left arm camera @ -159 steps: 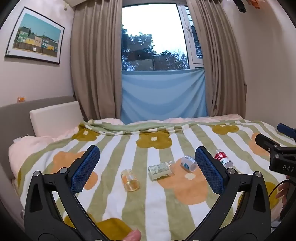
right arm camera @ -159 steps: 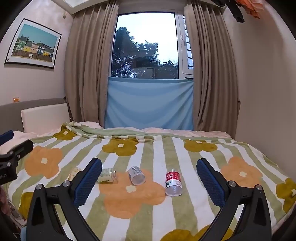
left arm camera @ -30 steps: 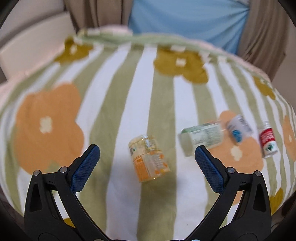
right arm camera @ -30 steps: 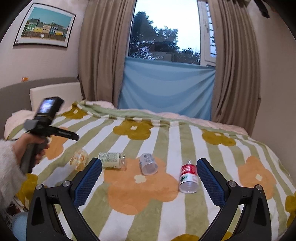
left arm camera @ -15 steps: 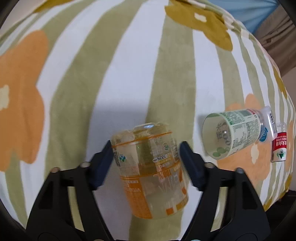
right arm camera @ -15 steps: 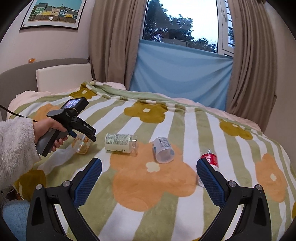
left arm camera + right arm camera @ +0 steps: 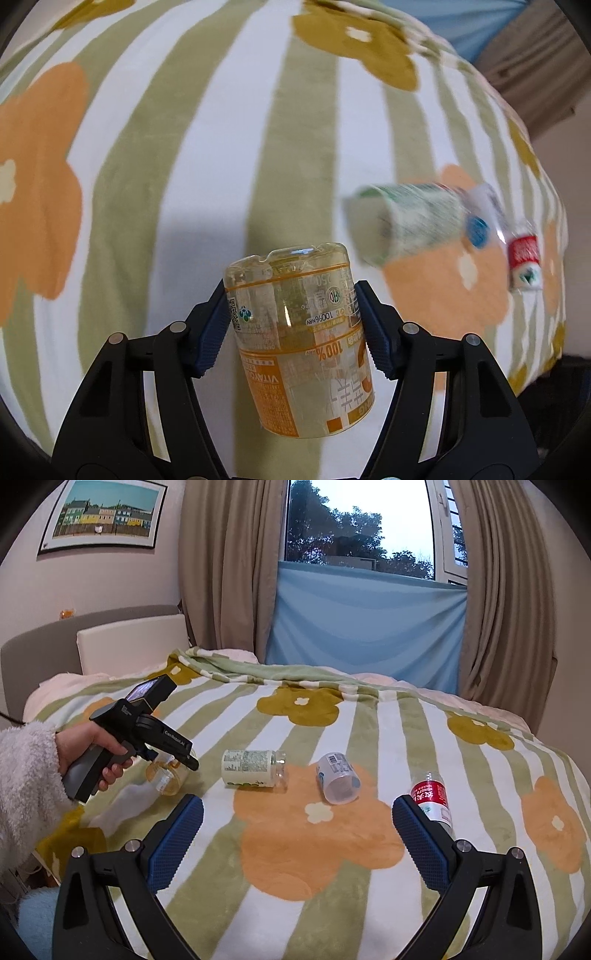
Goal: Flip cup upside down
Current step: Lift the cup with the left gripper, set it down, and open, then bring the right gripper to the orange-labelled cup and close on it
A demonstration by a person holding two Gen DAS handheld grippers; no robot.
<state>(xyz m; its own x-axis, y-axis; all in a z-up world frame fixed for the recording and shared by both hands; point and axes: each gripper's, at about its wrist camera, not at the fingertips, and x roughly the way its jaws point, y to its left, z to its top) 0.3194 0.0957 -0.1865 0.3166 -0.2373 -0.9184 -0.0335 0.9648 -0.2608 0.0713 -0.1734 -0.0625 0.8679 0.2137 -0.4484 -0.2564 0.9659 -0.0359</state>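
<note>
A clear cup with an orange label is held between the blue pads of my left gripper, which is shut on it. The cup's closed base points away from the camera and its print reads upside down. It hangs just above the striped flower blanket. In the right wrist view the same cup shows under the left gripper's body, held in a hand. My right gripper is open and empty, above the blanket's near part.
A green-labelled cup, a white and blue cup and a red-labelled cup lie on their sides in a row on the bed. A pillow and headboard are at the far left, with curtains and a window behind.
My left gripper has closed fully on the orange-labelled cup and lifted it slightly off the blanket. The right gripper has moved a little closer to the row of cups.
</note>
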